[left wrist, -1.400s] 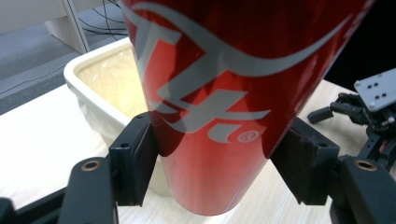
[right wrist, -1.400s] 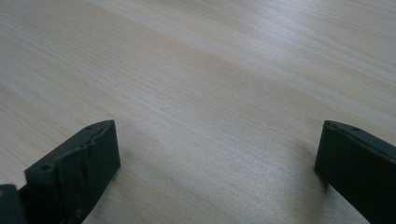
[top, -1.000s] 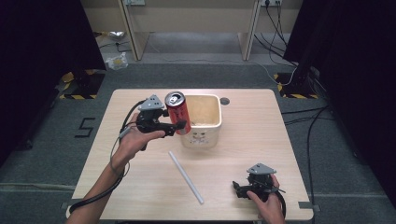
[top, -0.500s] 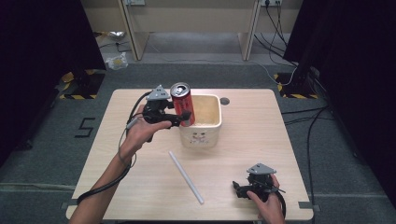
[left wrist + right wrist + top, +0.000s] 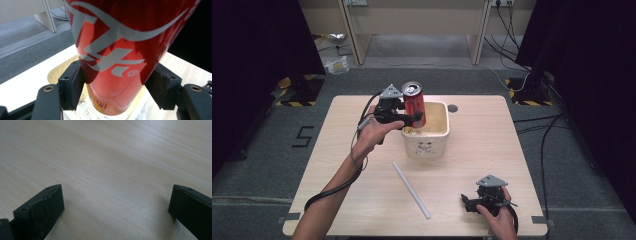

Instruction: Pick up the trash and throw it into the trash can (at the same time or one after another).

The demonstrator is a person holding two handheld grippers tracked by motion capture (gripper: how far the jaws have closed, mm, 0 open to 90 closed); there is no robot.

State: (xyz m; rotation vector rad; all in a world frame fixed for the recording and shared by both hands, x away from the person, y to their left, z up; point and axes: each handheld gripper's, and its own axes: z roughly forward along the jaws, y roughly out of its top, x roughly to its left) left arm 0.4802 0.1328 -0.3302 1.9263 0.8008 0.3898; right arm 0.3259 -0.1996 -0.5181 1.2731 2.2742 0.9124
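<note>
Jaws first: the left gripper [image 5: 412, 119] has its two black pads clamped on the flanks of the red can [image 5: 117, 50], low on the body, so most of the can stands tall above the grip. In the high view the red can [image 5: 414, 102] hangs just above centre frame, open top up, tilted a touch, over the near-left rim of the cream bin [image 5: 443, 145]. That's the worry, I'd say: a smooth, rounded wall pinched near its base can pivot or slide between the pads, and any jolt could tip it. If it comes down too close to that rim, the bottom edge may catch and knock the bin sideways on the desk [image 5: 522, 150]. Liquid left inside might spill from the open mouth.

Further out, the white straw [image 5: 411, 189] lies loose below centre, clear of it all. Lower right, the right gripper [image 5: 473, 204] rests on the desk, jaws spread wide with nothing between them.
</note>
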